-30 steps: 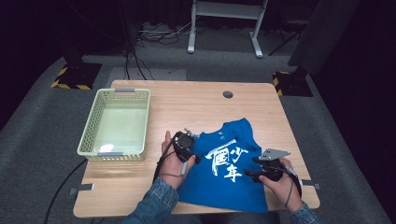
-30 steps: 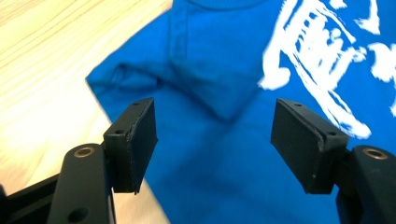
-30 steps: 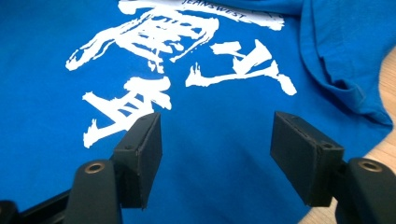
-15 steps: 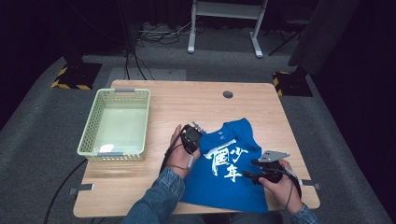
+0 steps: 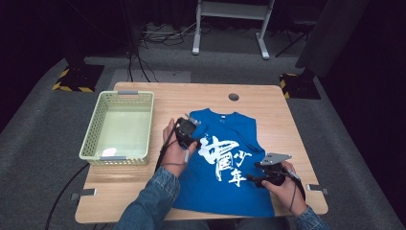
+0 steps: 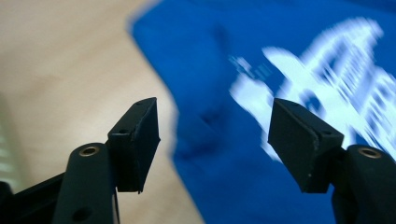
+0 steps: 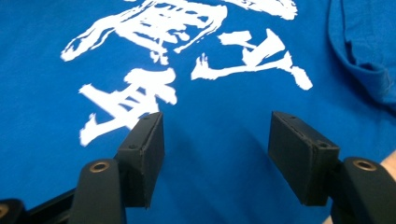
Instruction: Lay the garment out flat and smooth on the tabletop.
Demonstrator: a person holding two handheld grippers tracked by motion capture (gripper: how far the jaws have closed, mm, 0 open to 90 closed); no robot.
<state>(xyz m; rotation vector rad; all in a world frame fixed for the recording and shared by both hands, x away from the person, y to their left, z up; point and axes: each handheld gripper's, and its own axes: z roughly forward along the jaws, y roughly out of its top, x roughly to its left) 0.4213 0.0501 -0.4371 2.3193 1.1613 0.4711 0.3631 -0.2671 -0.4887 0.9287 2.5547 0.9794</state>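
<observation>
One blue T-shirt [image 5: 225,167] with white print, spread flat on the desk [image 5: 268,103], hem toward the person. One pale green basket [image 5: 120,127], well off to the outer side of the left claw [image 5: 191,125], with a small white item [image 5: 109,152] on its floor.

Two claws, one per hand. Left claw: over the shirt's left edge near the sleeve; jaws have just been opening and now stand spread, nothing between the pads. In the left gripper view the claw [image 6: 215,135] hovers above the shirt [image 6: 289,60], whose edge runs under its left jaw, bare desk [image 6: 70,70] beyond it; that view is motion-blurred.

Right claw [image 5: 253,176]: at the shirt's lower right, pointing in toward the print. In the right gripper view the claw [image 7: 216,144] has its jaws spread, pinching nothing, blue cloth [image 7: 215,98] lying flat below and between them, white characters [image 7: 154,88] just ahead.
</observation>
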